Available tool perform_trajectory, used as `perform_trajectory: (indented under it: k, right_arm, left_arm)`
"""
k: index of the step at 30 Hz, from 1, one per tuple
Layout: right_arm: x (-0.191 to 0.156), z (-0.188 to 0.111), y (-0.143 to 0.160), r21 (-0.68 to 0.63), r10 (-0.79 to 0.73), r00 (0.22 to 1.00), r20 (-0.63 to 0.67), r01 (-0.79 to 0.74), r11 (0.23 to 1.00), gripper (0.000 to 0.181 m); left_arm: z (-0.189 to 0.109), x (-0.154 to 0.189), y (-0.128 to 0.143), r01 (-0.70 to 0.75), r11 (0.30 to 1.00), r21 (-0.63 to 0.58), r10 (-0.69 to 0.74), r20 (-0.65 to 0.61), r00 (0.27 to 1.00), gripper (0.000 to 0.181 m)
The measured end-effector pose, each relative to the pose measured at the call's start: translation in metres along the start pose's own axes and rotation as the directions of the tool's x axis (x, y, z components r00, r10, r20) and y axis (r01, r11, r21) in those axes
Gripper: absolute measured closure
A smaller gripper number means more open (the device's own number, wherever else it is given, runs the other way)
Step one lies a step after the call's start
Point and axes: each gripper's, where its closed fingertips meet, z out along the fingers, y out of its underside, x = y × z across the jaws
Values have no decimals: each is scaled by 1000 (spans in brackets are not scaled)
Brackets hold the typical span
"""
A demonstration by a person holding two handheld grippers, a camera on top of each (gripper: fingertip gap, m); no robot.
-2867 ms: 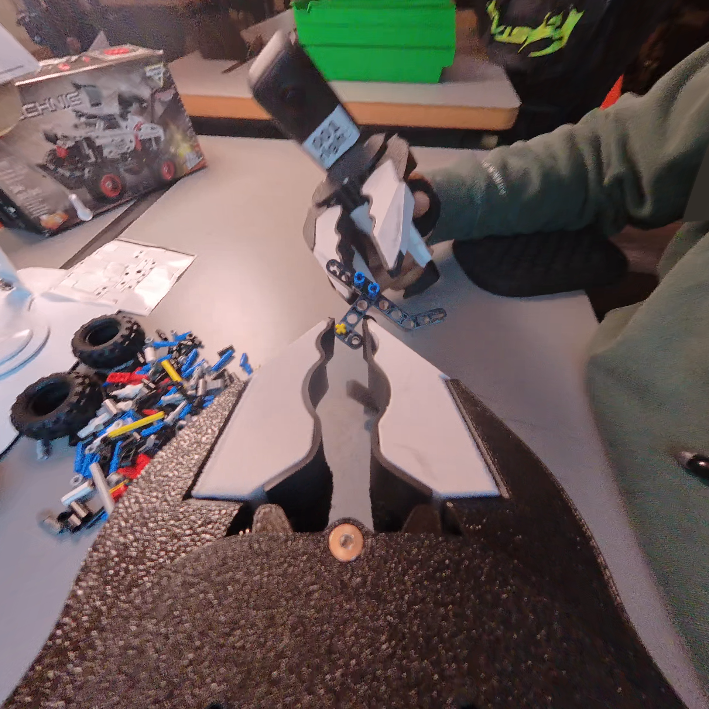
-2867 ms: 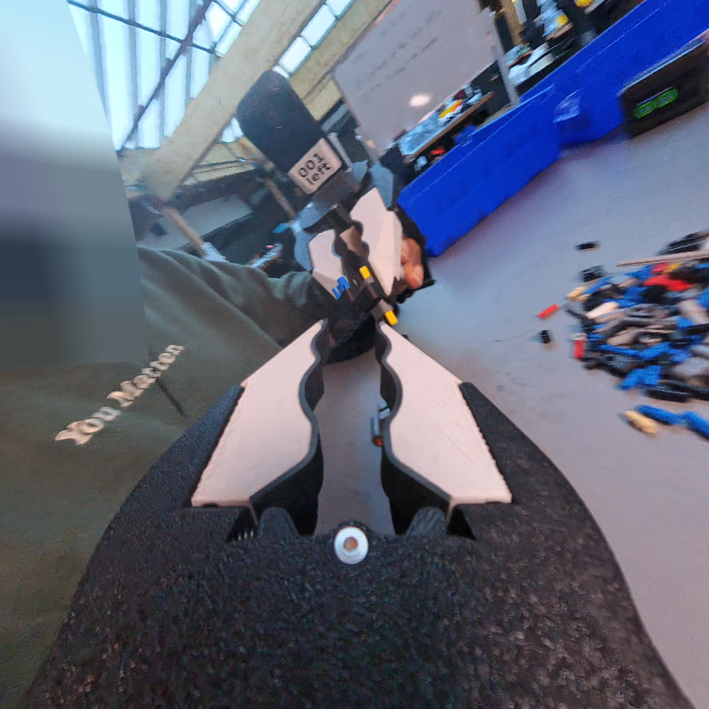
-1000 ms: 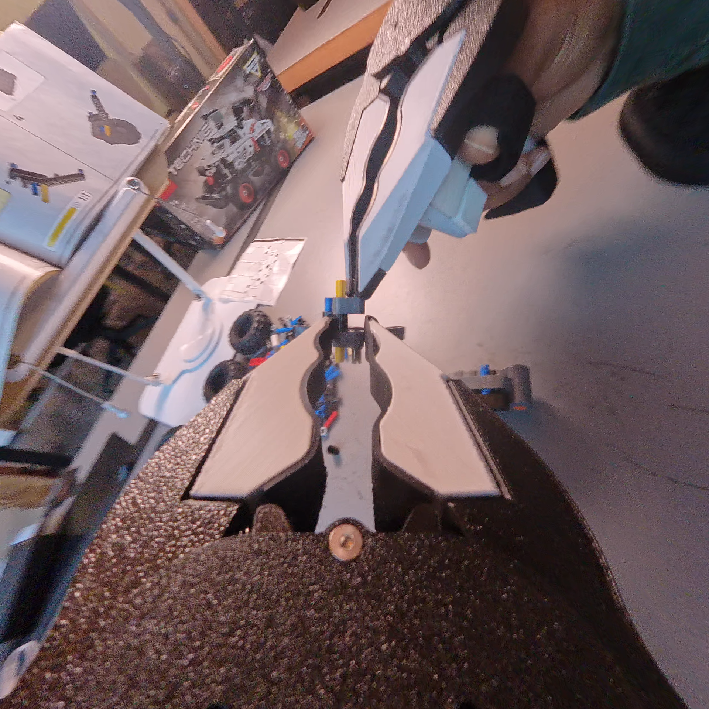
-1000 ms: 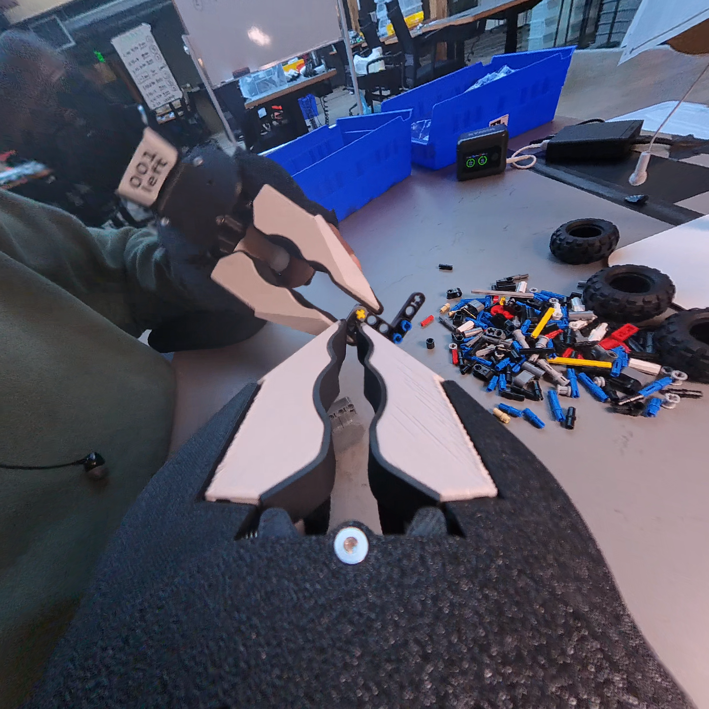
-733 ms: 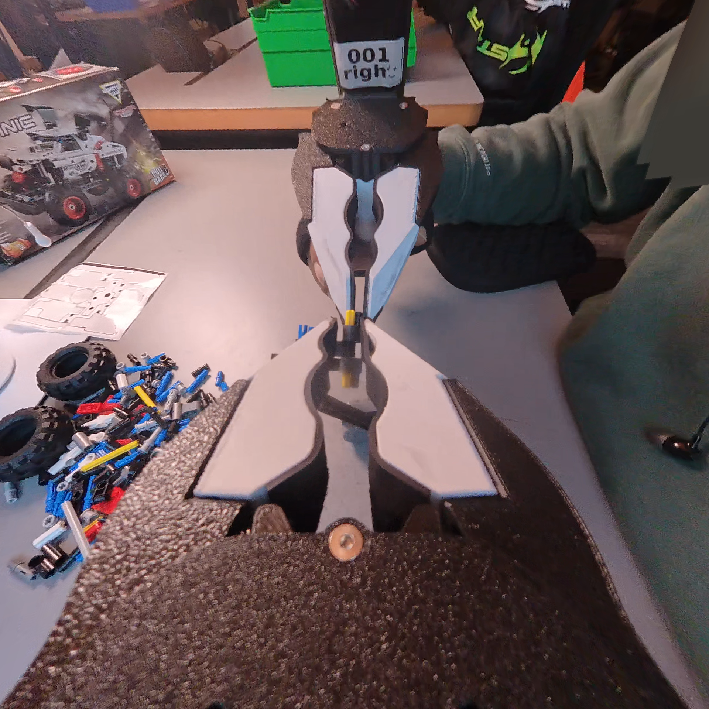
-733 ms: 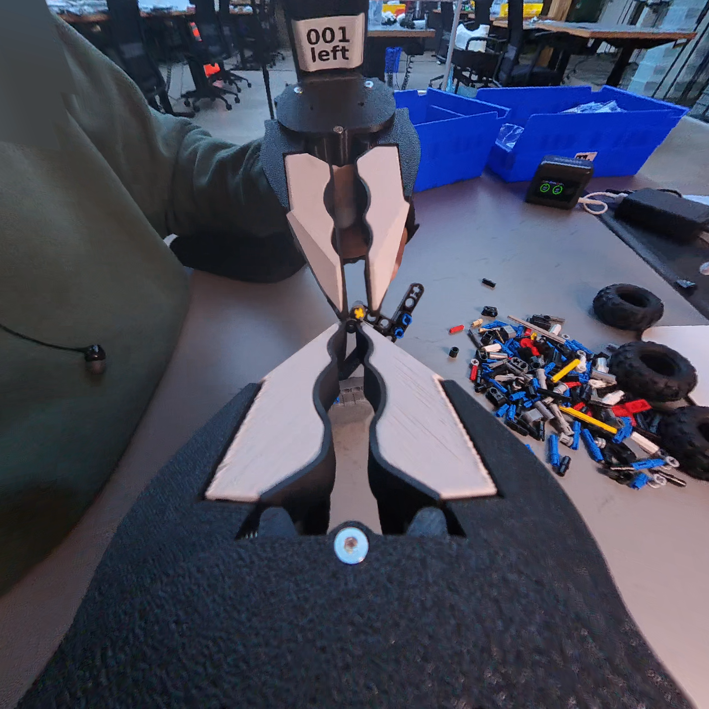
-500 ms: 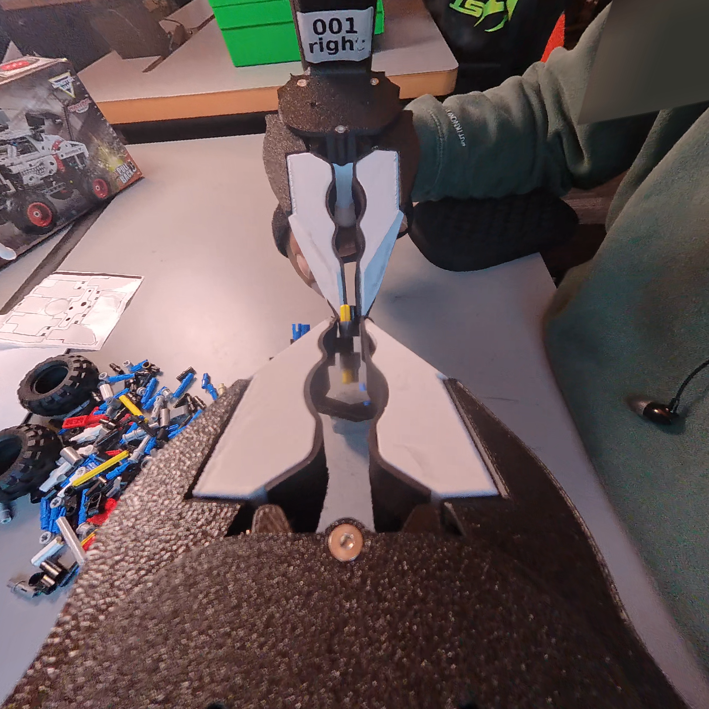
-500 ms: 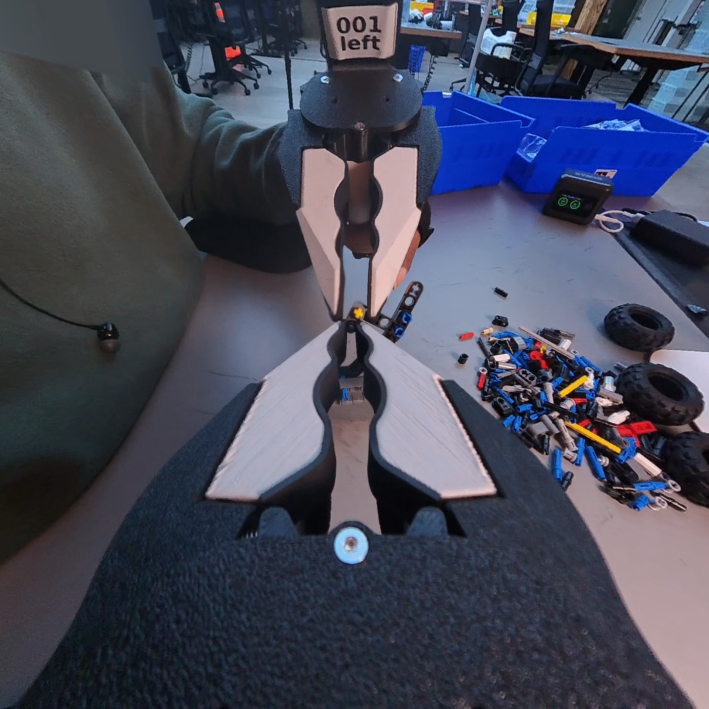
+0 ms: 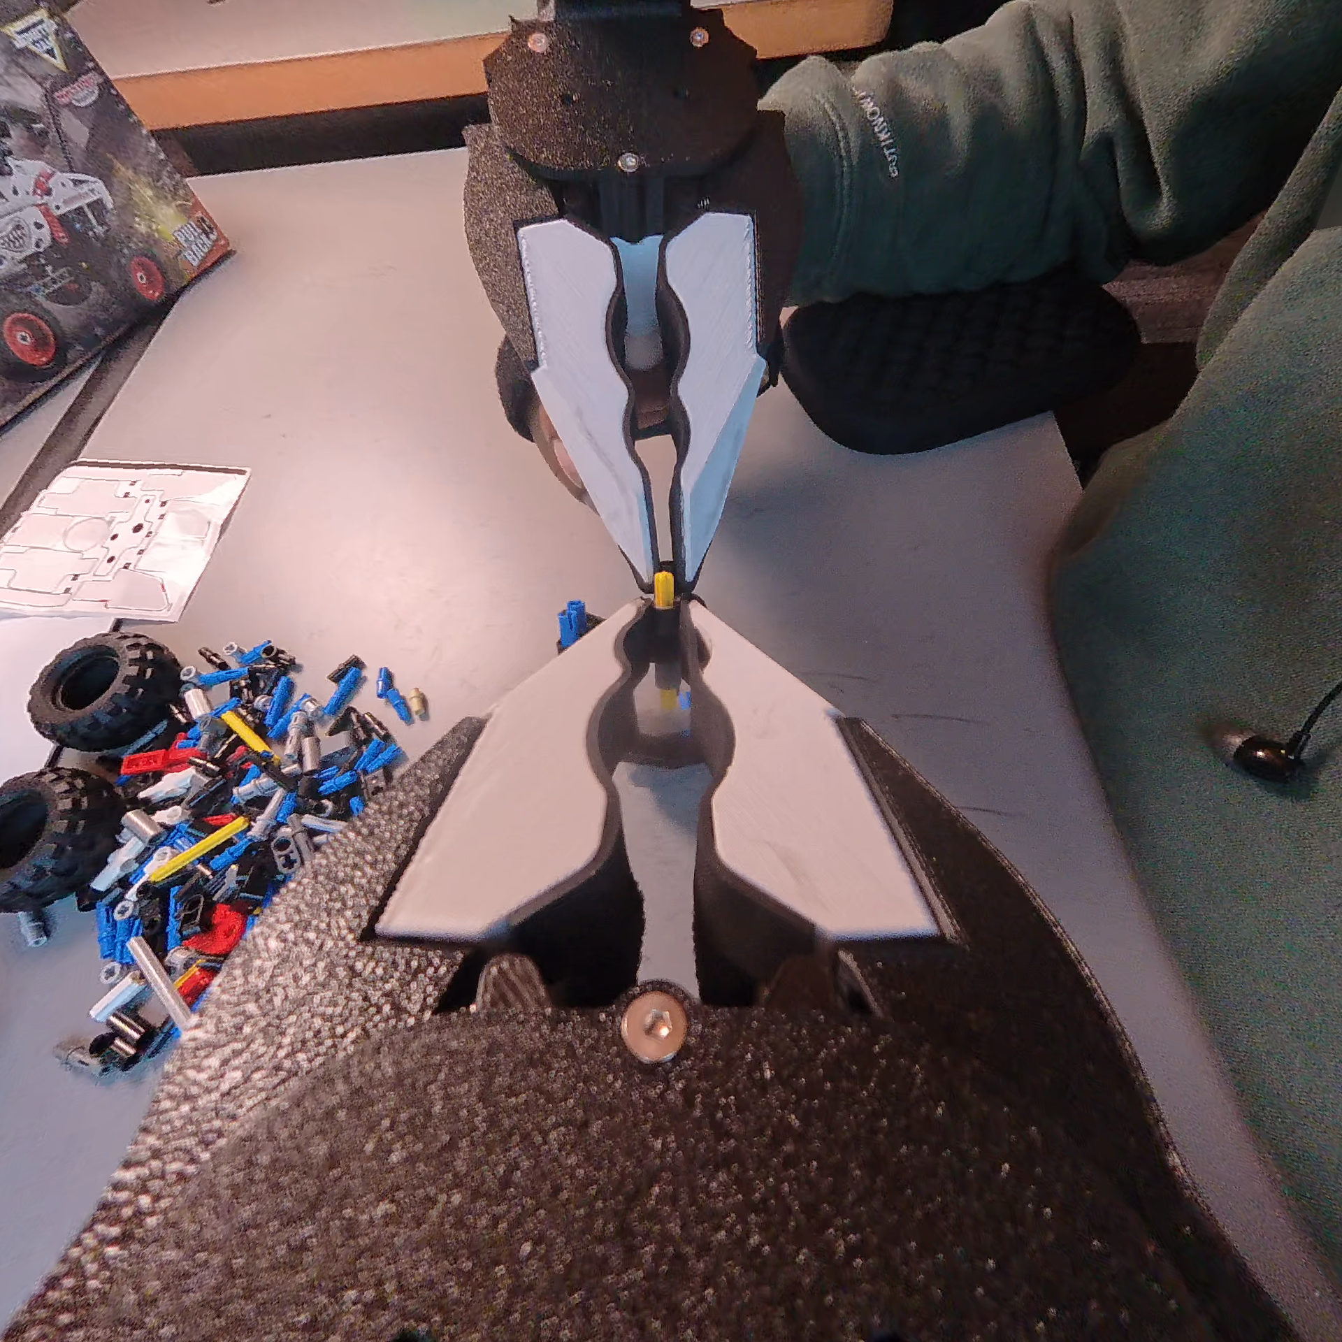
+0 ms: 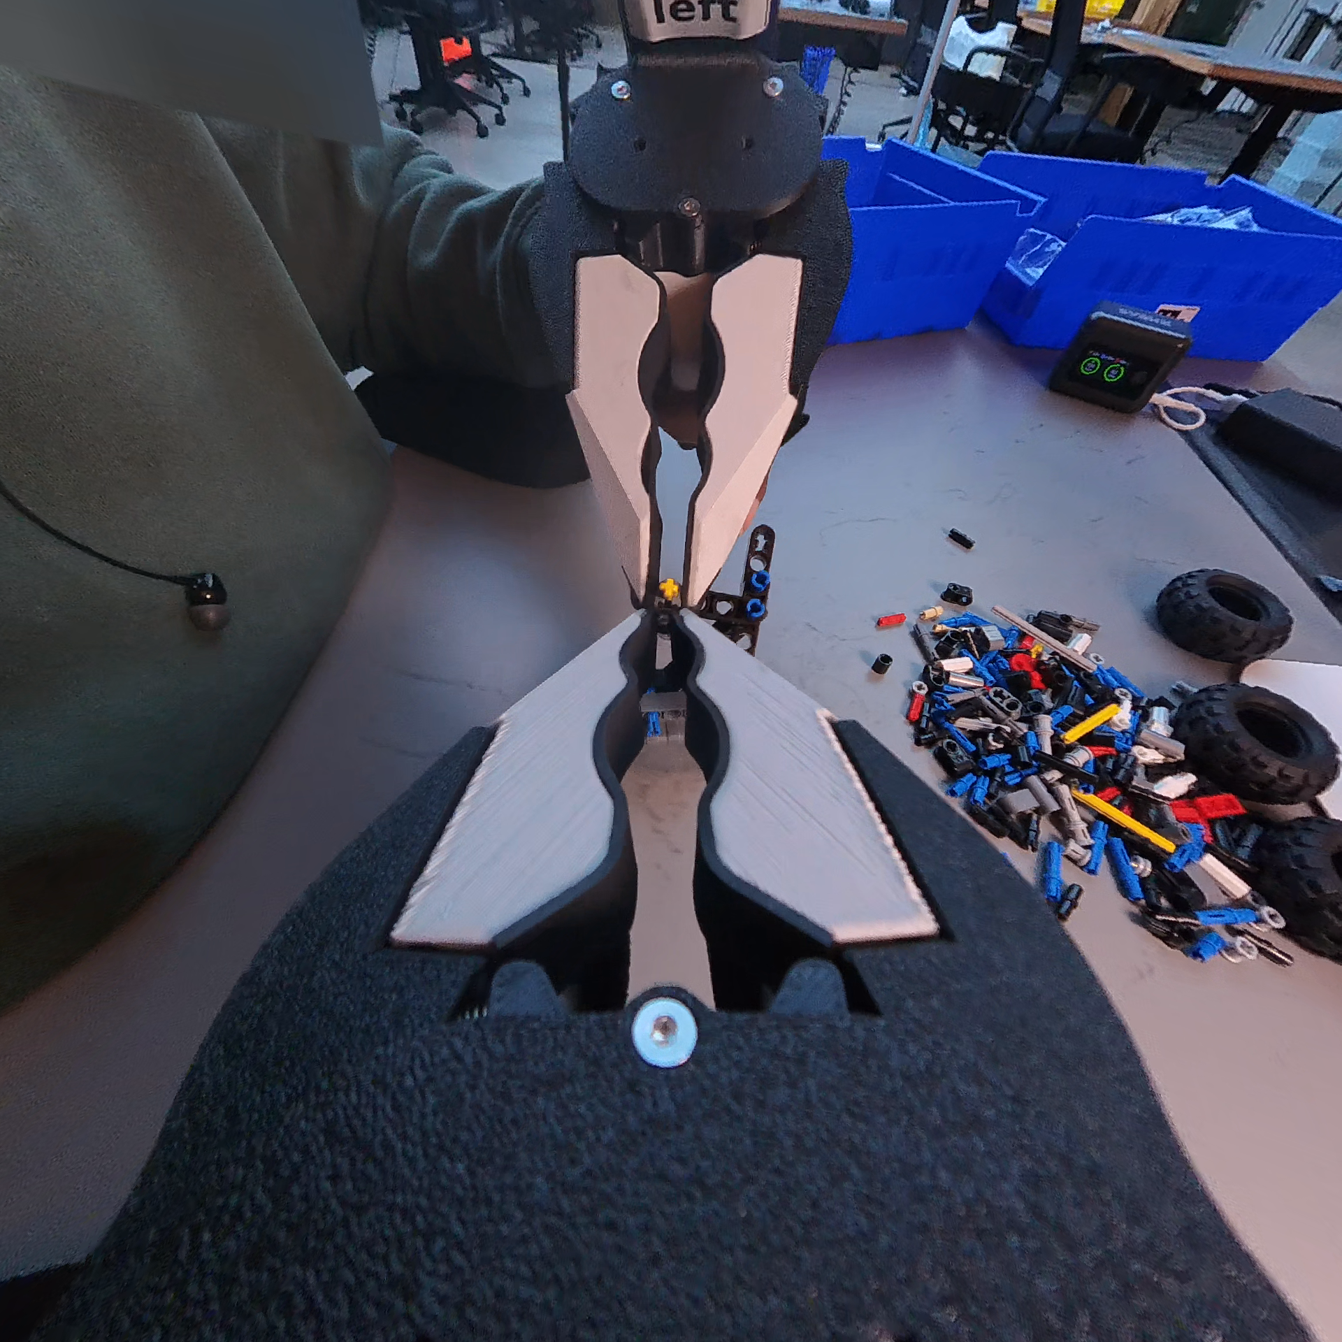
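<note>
Yellow pin sits pinched between right gripper jaws, tip to tip with left gripper, whose jaws clamp a black beam assembly above the desk; loose parts lie left.

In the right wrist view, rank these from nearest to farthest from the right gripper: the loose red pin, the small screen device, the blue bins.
From the right gripper:
1. Red pin, on the table just right of the tips.
2. Small screen device, far right.
3. Blue bins, behind it at the table's back edge.
</note>
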Motion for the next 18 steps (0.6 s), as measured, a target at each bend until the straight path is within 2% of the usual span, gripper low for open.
perform_trajectory:
  k: [3, 4, 5, 6, 7, 9, 11, 14, 18]
  right_arm:
    - [5, -2, -7, 35, 3, 1000, -12, -2, 999, 179]
    - [6, -6, -15, 84, 11, 1000, -6, -11, 996, 179]
    - [6, -22, -42, 225, 59, 998, 26, -64, 972, 179]
    - [12, -34, -55, 256, 41, 999, -19, -34, 966, 179]
    - [20, -41, -59, 223, -19, 994, -111, 43, 974, 179]
    - [28, -45, -63, 232, 5, 987, -162, 33, 972, 178]
    - [49, -40, -41, 166, 54, 972, -227, -17, 986, 178]
    - [92, -32, 6, 17, 118, 930, -348, -119, 993, 178]
    - [134, -9, 53, -167, 66, 901, -428, -151, 974, 178]
  left_arm:
    - [-4, -5, -3, 9, 1000, 1, -9, 19, 1000, 176]
    - [-4, -10, 5, 4, 999, -53, -2, 43, 999, 176]
    - [-4, -21, 27, -11, 987, -160, 28, 104, 994, 175]
    - [-4, -22, 32, 34, 991, -130, -20, 103, 994, 175]
    - [-5, -18, 25, 77, 995, -60, -72, 75, 995, 175]
    - [-12, -24, 12, 56, 998, -16, -54, 109, 993, 175]
    - [-18, -31, -1, 48, 999, 18, -50, 128, 991, 175]
    - [-23, -41, -2, 106, 992, 69, -114, 132, 985, 175]
    - [-30, -52, 7, 243, 957, 160, -259, 94, 961, 175]
